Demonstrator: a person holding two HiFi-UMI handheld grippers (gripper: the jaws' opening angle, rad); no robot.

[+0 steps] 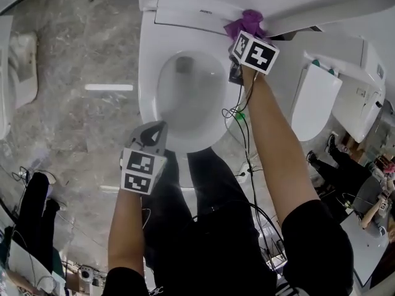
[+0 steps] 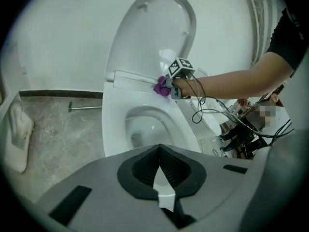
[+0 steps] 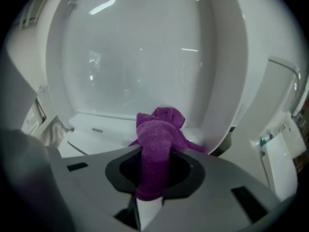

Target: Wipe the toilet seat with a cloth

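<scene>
Only own view shows right gripper [image 3: 153,161] clamped on purple cloth [image 3: 157,129].

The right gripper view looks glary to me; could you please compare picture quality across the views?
Right gripper view: light strips glare on the raised lid, corners vignetted, cloth sharp. Left gripper view: fisheye-curved, dark corners. Head view: even light, a bright streak on the floor.

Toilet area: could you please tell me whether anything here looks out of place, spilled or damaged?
Nothing looks spilled or damaged. The lid is up, and the right gripper holds the purple cloth bunched at the back of the seat. The only stray thing is a thin metal rod lying on the floor by the wall.
</scene>
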